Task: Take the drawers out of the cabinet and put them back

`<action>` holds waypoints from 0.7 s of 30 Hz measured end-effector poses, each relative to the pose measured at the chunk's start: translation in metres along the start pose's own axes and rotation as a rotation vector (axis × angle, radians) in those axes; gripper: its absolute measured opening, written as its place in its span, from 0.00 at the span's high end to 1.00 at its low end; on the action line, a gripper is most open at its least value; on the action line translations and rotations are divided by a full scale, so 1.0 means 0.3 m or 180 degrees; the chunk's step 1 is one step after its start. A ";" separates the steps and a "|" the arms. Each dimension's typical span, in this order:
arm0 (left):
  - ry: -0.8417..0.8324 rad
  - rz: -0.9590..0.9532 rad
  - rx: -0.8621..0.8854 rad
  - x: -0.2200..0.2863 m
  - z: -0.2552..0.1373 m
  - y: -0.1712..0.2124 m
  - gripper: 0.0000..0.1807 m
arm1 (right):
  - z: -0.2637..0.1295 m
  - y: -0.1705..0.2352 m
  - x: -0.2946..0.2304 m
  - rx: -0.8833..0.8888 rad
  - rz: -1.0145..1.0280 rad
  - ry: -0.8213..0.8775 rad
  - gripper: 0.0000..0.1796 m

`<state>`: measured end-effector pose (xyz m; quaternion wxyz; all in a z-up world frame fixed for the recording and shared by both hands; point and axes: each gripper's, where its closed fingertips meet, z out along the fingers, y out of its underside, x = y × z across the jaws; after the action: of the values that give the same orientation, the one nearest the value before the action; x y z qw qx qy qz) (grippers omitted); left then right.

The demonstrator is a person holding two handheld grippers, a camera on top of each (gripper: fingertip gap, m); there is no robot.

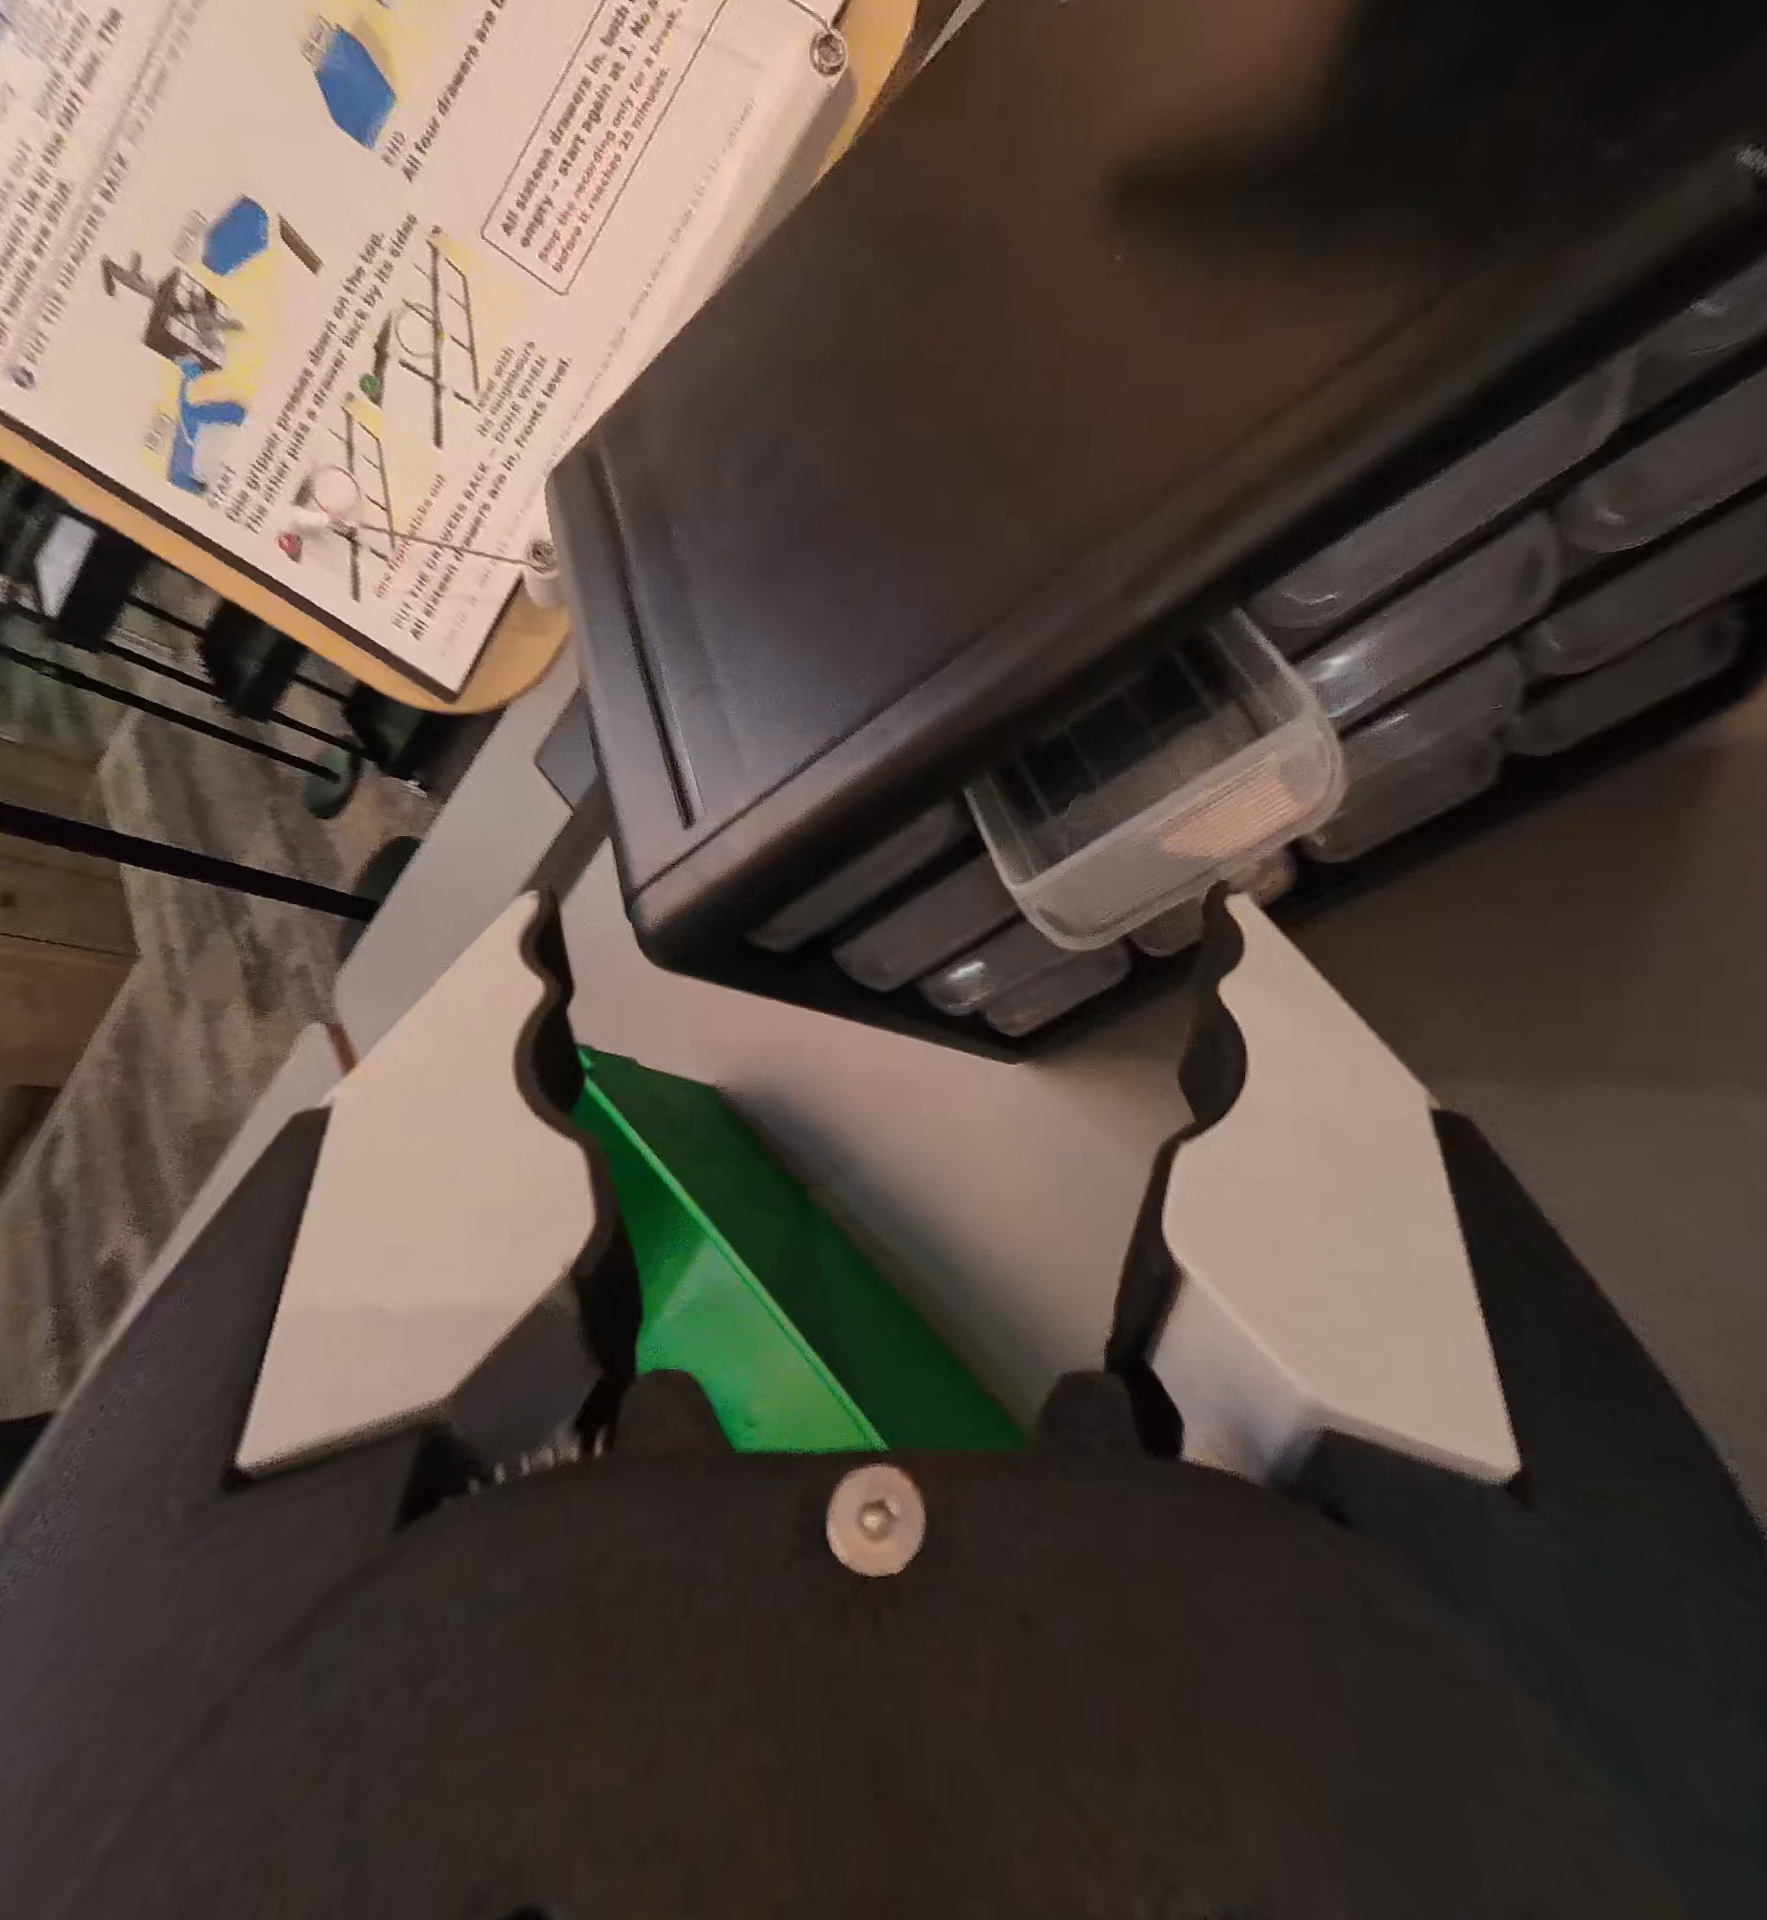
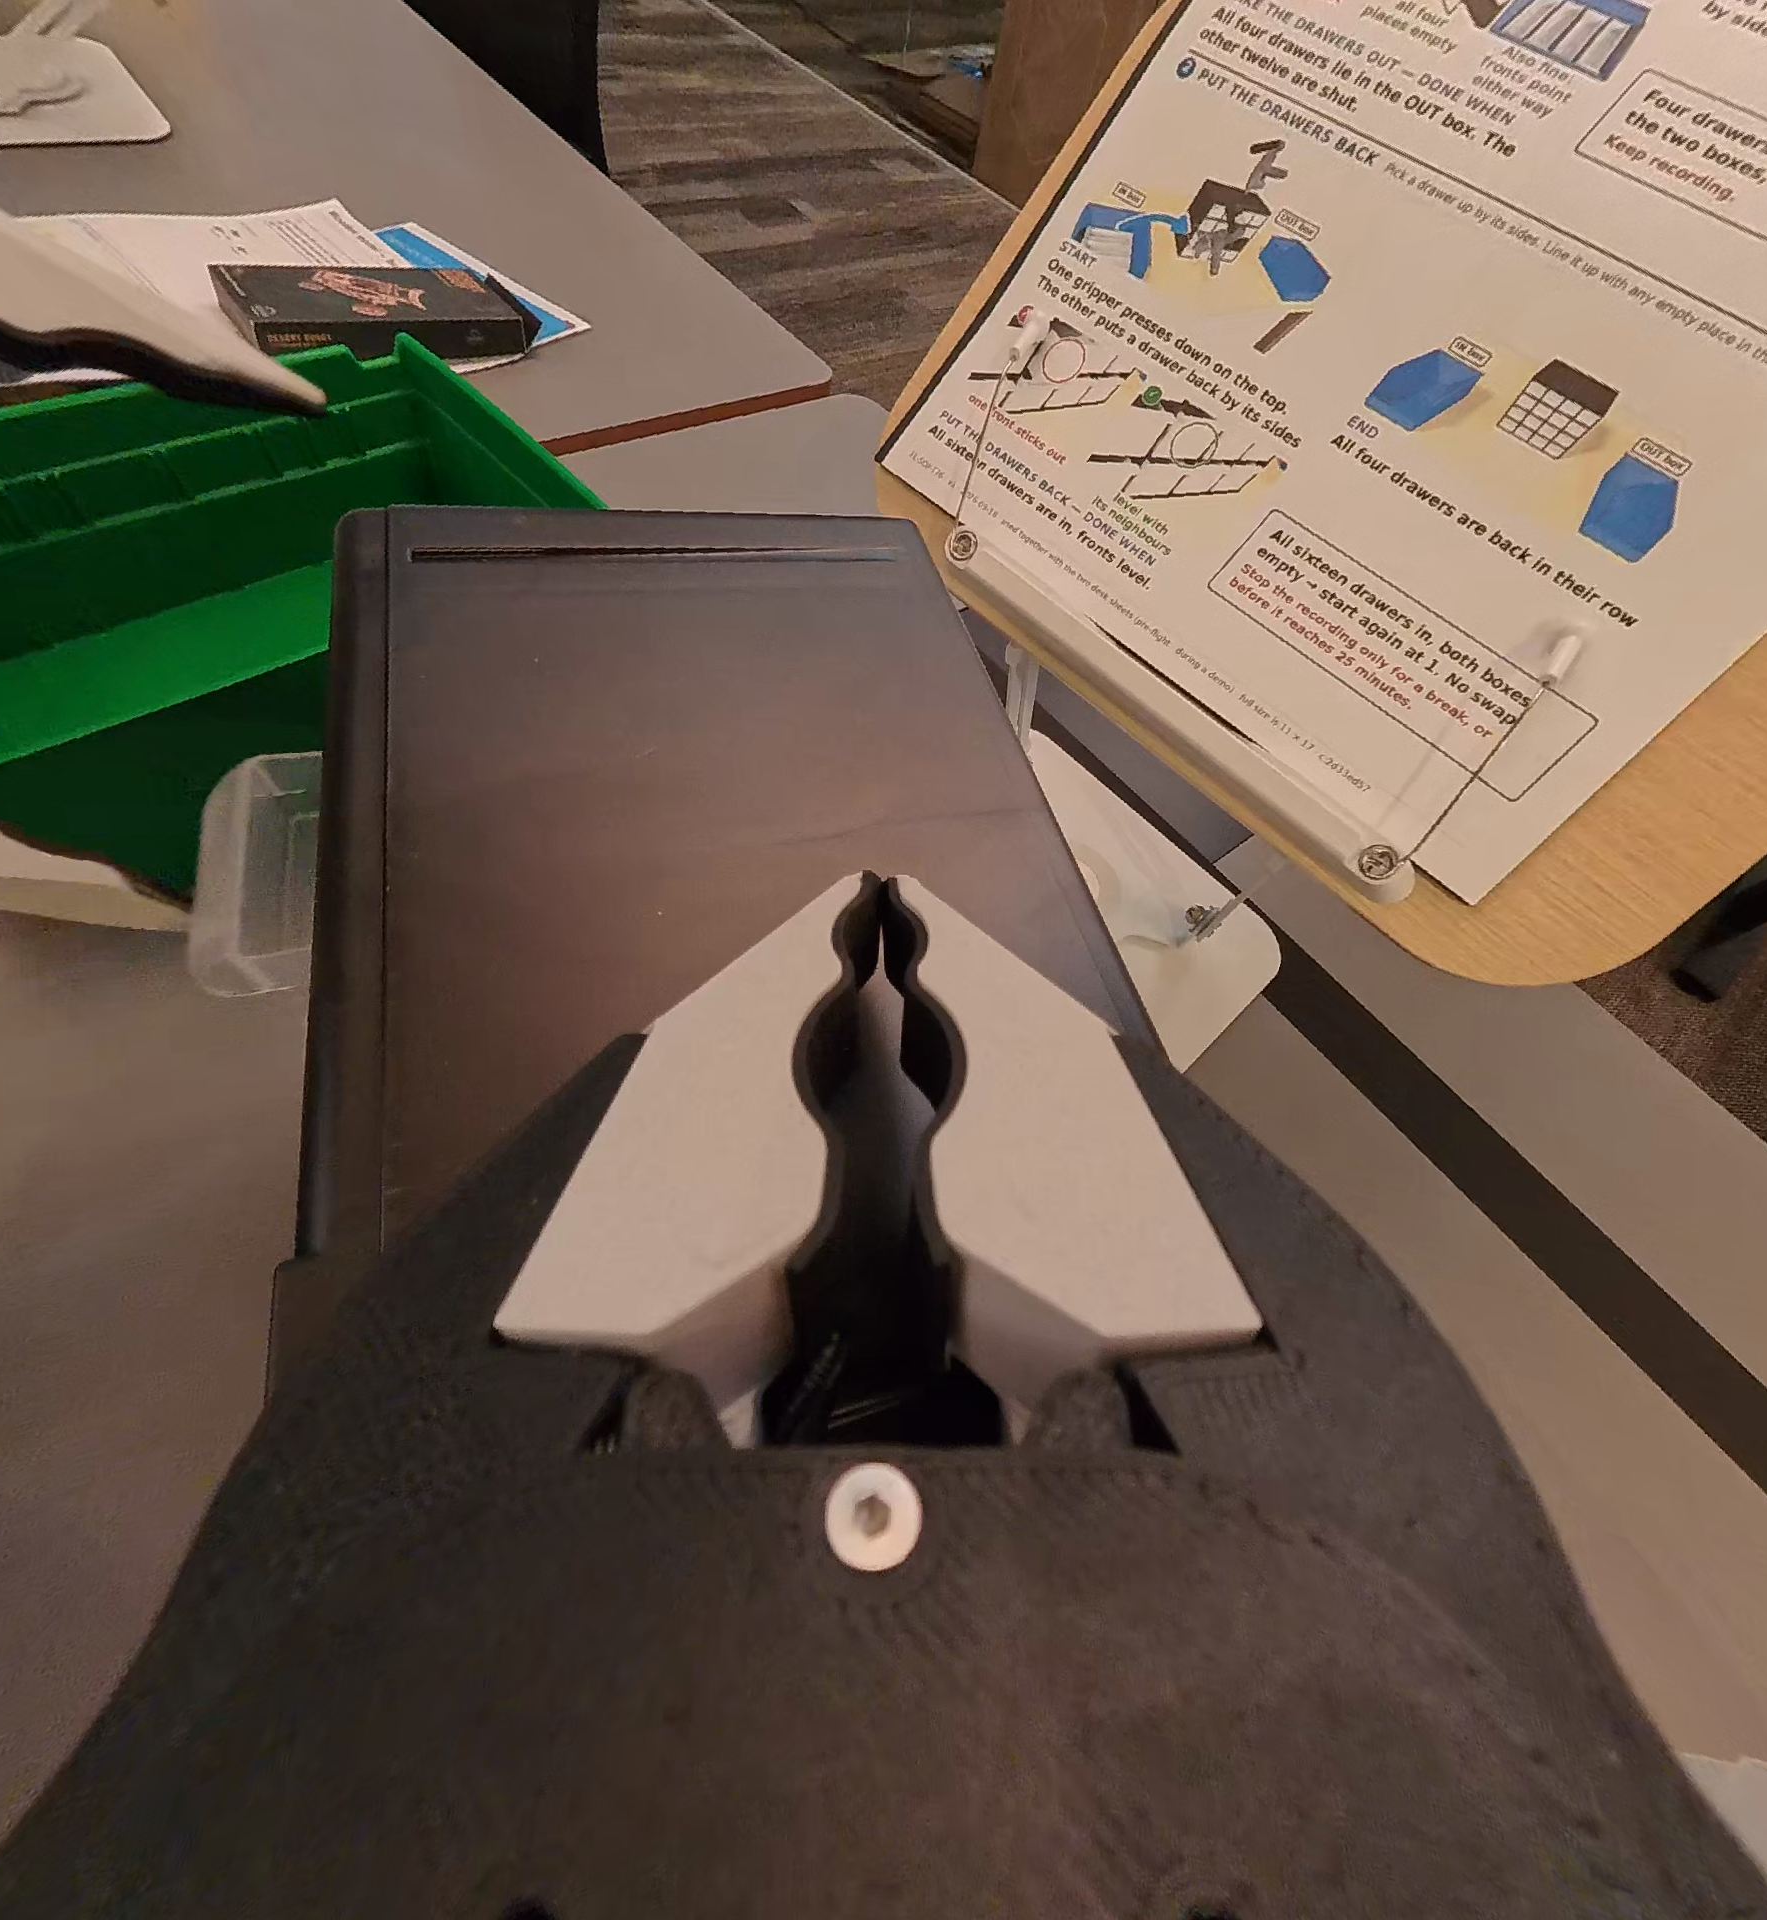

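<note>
Left wrist view shows the left hand-held gripper [image 1: 884, 925] spread wide before a half-drawn clear drawer [image 1: 1159, 800] of the cabinet [image 1: 962, 499] near the bench edge; the right hand-held gripper [image 2: 881, 883], closed and empty, seemingly presses on the cabinet's top. Next: grip the drawer's sides.

Grey tables [image 2: 650, 312], patterned carpet floor [image 2: 806, 177], warm light.

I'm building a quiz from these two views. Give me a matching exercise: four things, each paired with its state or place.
Things:
1. left gripper
2. right gripper
3. clear drawer
4. green bin

States:
A. shut, fingers over the cabinet top
B. sticking part way out of the cabinet front
C. open, empty
D. on the table beside the cabinet

Pairs: 1-C, 2-A, 3-B, 4-D
</note>
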<state>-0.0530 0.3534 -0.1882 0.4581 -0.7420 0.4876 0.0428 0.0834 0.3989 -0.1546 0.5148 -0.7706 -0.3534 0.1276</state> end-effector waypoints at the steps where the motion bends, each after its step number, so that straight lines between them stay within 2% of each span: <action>1: -0.0036 0.0097 -0.0025 -0.007 0.014 -0.004 0.34 | 0.000 0.000 0.000 0.0001 0.0000 -0.0002 1.00; 2: -0.0088 0.0172 -0.0031 -0.018 0.027 -0.011 0.32 | 0.000 0.000 0.000 0.0003 -0.0001 -0.0004 1.00; 5: -0.0093 0.0234 -0.0014 -0.034 0.063 -0.035 0.34 | 0.000 -0.001 -0.001 0.0007 -0.0004 -0.0008 1.00; 11: 0.0129 0.0152 -0.0216 -0.027 0.138 -0.019 0.43 | 0.000 0.000 -0.001 0.0007 -0.0011 -0.0008 1.00; 13: 0.0138 0.0183 -0.0189 -0.027 0.140 -0.017 0.44 | -0.001 -0.001 -0.002 0.0010 -0.0013 -0.0012 1.00; 16: 0.0081 0.0360 -0.0267 -0.038 0.131 -0.007 0.49 | -0.002 -0.001 -0.005 0.0014 -0.0033 -0.0012 1.00; 21: 0.0055 0.0368 -0.0443 -0.030 0.120 -0.003 0.51 | -0.004 -0.002 -0.006 0.0026 -0.0035 -0.0029 1.00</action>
<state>-0.0432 0.3857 -0.2037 0.3980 -0.7430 0.5295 0.0965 0.0826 0.3971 -0.1539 0.5170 -0.7659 -0.3594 0.1298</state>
